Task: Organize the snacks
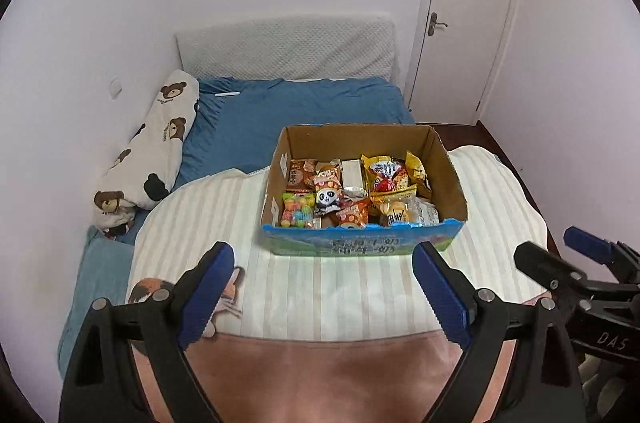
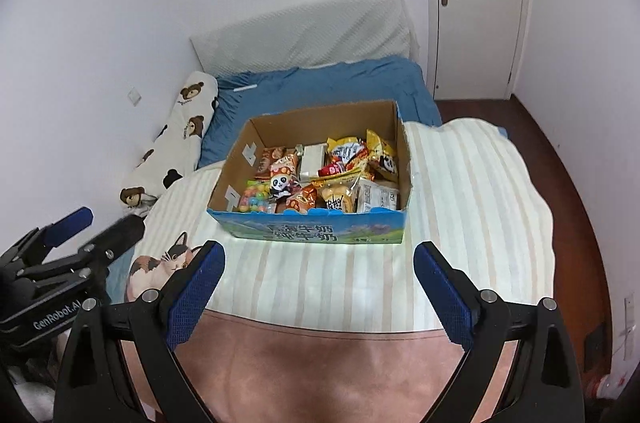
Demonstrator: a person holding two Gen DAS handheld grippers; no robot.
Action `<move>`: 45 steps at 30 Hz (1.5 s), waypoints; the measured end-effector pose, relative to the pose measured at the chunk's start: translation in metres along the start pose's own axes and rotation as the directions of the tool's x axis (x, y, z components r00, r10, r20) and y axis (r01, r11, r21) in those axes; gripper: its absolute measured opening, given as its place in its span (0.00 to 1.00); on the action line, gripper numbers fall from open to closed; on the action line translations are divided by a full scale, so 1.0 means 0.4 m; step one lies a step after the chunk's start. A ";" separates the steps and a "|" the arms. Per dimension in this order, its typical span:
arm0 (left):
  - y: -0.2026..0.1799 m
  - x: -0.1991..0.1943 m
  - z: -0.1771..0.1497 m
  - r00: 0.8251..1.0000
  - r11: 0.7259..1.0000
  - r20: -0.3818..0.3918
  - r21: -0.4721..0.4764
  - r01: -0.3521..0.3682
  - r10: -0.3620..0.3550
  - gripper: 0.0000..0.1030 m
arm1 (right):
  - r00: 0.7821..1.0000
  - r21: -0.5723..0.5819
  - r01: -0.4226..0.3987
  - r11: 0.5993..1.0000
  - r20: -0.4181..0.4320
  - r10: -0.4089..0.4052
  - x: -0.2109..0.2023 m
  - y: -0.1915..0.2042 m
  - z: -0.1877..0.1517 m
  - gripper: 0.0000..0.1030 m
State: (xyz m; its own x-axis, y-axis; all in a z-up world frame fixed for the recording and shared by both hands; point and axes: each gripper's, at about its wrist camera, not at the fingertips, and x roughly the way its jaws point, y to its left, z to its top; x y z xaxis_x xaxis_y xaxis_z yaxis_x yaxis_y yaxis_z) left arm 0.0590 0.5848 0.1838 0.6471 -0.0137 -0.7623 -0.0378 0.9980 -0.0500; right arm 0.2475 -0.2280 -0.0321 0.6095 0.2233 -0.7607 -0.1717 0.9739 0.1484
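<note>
L wrist: left gripper [image 1: 324, 287] is hanging near, fingers spread, empty; snack box [image 1: 360, 241] is sitting far-centre on blanket [image 1: 304, 287].
R wrist: right gripper [image 2: 320, 287] also spread, empty. Likely approach step; next needs reaching in w/ one gripper.

Snack packets [image 1: 352, 193] overlapping in the cardboard box [image 1: 362, 243], lower ones staying hidden, box lettering too blurred to read, cat print [image 2: 160, 265] on the blanket partly lying behind a hand-held gripper's finger [image 2: 196, 287]
</note>
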 end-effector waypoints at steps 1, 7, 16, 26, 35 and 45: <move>0.002 -0.009 -0.006 1.000 1.000 -0.002 -0.004 0.006 -0.006 0.89 | 1.000 -0.002 0.002 1.000 0.008 -0.002 -0.016 0.003 -0.005 0.95; 0.005 -0.072 -0.044 1.000 1.000 0.007 -0.021 0.006 -0.006 0.89 | 0.997 -0.040 0.034 0.999 0.068 -0.032 -0.109 0.026 -0.031 0.95; 0.021 -0.144 -0.073 0.999 0.999 0.032 -0.041 -0.015 0.017 0.89 | 0.995 -0.062 0.030 0.998 0.092 -0.024 -0.195 0.041 -0.067 1.00; 0.023 -0.115 -0.071 0.998 0.998 0.049 -0.055 -0.030 0.033 0.99 | 0.993 -0.031 0.069 0.997 0.103 -0.066 -0.169 0.014 -0.059 1.00; 0.031 -0.017 -0.039 0.997 0.995 0.015 -0.064 -0.080 0.081 0.99 | 0.988 -0.007 0.118 0.993 0.096 -0.117 -0.083 -0.016 -0.026 1.00; 0.031 0.114 0.013 0.995 0.995 -0.048 -0.053 -0.090 0.087 0.99 | 0.985 0.015 0.154 0.988 0.074 -0.154 0.044 -0.046 0.050 1.00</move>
State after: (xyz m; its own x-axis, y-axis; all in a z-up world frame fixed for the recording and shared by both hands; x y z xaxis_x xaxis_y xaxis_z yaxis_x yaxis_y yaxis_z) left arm 0.0919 0.5968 0.1518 0.6039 0.0706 -0.7939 -0.1362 0.9906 -0.0156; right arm 0.2768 -0.2412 -0.0356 0.6846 0.0728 -0.7253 -0.0646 0.9971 0.0391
